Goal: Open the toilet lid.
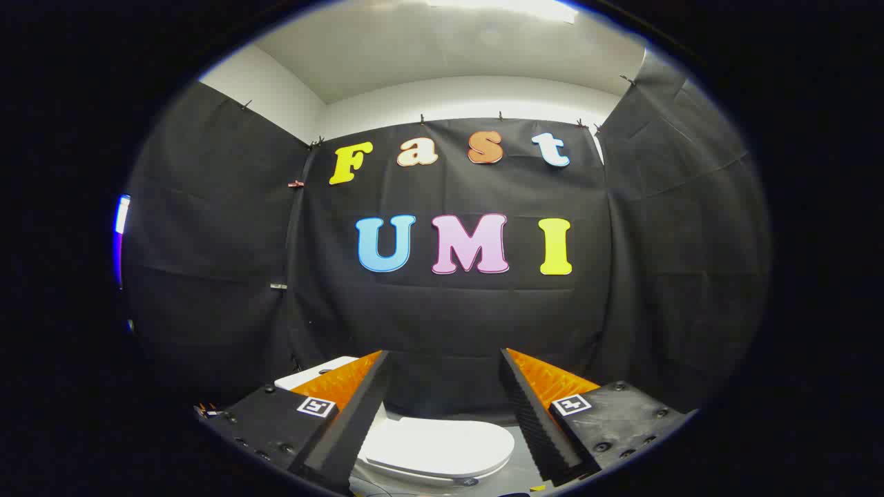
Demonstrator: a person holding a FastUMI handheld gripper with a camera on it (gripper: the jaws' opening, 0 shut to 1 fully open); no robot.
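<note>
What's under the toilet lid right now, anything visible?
Nothing to see yet: the toilet lid lies shut and covers the seat and bowl. The gripper is open above it, its fingers apart, not touching it. Behind it, part of the white tank shows.

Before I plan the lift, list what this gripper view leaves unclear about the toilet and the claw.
- Toilet lid: closed; its front edge is cut off below the view, so the grip point is unclear.
- Tank: mostly hidden behind one finger.
- Hinge: covered by the same finger.
- Bowl and floor: cut off under the lid.
- Claw: open, above the lid, touching nothing; its height over the lid cannot be judged.
</note>
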